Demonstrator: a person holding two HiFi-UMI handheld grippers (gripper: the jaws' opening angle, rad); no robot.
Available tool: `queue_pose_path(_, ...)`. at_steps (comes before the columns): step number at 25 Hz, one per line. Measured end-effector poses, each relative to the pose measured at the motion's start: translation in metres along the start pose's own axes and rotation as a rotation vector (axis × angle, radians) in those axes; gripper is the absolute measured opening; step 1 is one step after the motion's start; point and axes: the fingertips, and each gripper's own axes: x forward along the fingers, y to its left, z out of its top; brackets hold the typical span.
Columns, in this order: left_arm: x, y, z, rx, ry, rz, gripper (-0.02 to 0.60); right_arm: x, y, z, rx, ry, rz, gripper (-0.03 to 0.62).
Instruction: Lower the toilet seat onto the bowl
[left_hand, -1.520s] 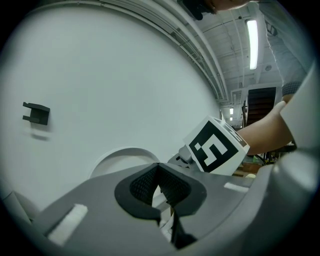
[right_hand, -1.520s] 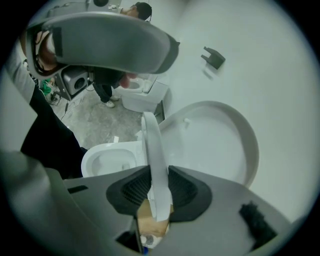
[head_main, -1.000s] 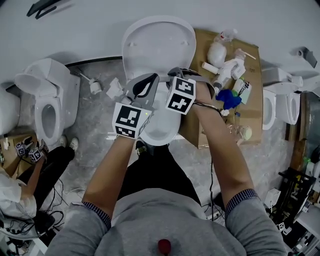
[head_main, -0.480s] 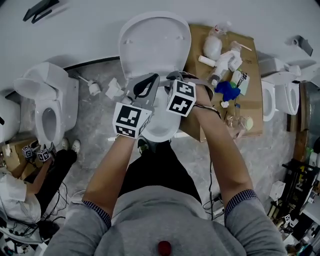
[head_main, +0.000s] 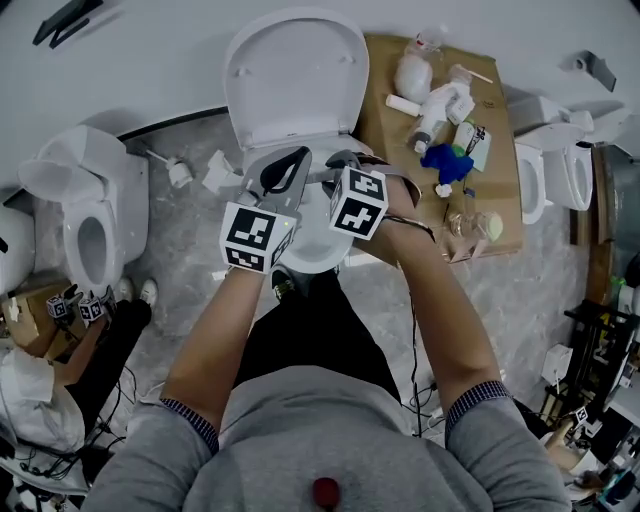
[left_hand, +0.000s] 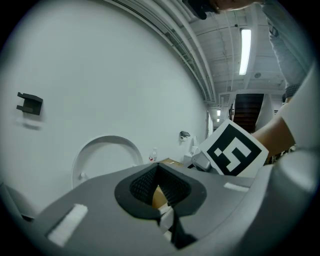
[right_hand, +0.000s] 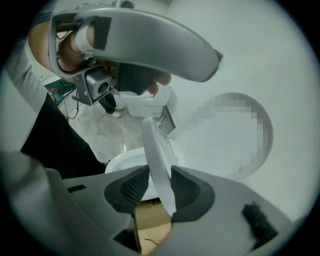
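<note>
A white toilet stands against the wall with its lid (head_main: 295, 75) upright. My two grippers cover most of the bowl (head_main: 310, 250). In the right gripper view the seat (right_hand: 157, 160) is tilted up, edge-on, between the jaws of my right gripper (right_hand: 160, 187). Those jaws are opening and the pads sit close beside the rim without clamping it. In the head view the right gripper (head_main: 340, 160) is at the bowl's right side. My left gripper (head_main: 288, 165) hovers over the left side, shut and holding nothing; its view shows the lid (left_hand: 107, 155) behind the closed tips (left_hand: 159, 190).
A cardboard sheet (head_main: 500, 215) right of the toilet holds bottles and a blue cloth (head_main: 445, 162). More toilets stand at the left (head_main: 85, 220) and right (head_main: 560, 170). A toilet brush (head_main: 175, 172) lies on the floor. Another person (head_main: 40, 390) crouches at the lower left.
Both grippers stay over the bowl in the same pose. The head view has drifted, so the toilet and grippers sit slightly higher and further left.
</note>
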Motion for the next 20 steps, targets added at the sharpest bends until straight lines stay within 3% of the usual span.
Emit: queue_pose_path(20, -0.029, -0.036, -0.028, -0.016, 0.021, -0.045, 0.003, 0.014, 0.064, -0.022, -0.003, 0.076, 0.004, 0.149)
